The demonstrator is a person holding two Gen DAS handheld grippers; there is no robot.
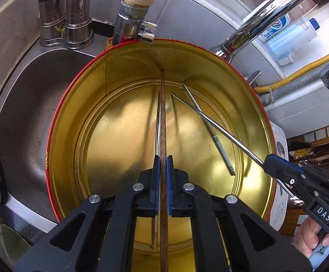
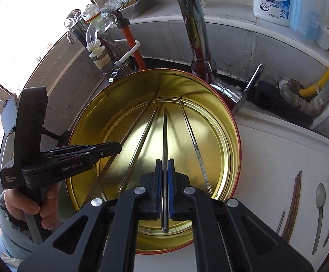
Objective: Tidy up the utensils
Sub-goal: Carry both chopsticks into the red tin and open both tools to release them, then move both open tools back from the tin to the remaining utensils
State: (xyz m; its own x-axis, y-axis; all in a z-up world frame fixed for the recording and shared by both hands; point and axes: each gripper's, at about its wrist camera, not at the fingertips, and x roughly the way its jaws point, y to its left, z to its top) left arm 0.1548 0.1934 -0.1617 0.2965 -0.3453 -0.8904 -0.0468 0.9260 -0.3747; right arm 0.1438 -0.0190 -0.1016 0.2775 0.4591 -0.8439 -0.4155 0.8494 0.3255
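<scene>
A round gold-lined tin (image 1: 78, 117) with a red rim is seen standing at the edge of a steel sink (image 1: 21, 113), beside the taps. A brown wooden chopstick (image 1: 163, 124) is clamped between the blue pads of the left gripper (image 1: 163, 161), its tip angled down into the tin against the far wall. A metal chopstick (image 2: 165, 136) is pinched in the same way by the right gripper (image 2: 164, 165), its point lowered toward the tin's floor. Another metal chopstick (image 1: 209, 127) is already lying flat on the bottom of the tin, toward its right side, and a further thin metal one (image 2: 139, 147) is leaning just beside the wooden one. On the white counter (image 2: 266, 158) to the right of the tin, brown chopsticks (image 2: 292, 206) and two spoons (image 2: 319, 206) are laid out, well apart from the tin. A hand (image 2: 26, 204) is wrapped around the left gripper's handle.
</scene>
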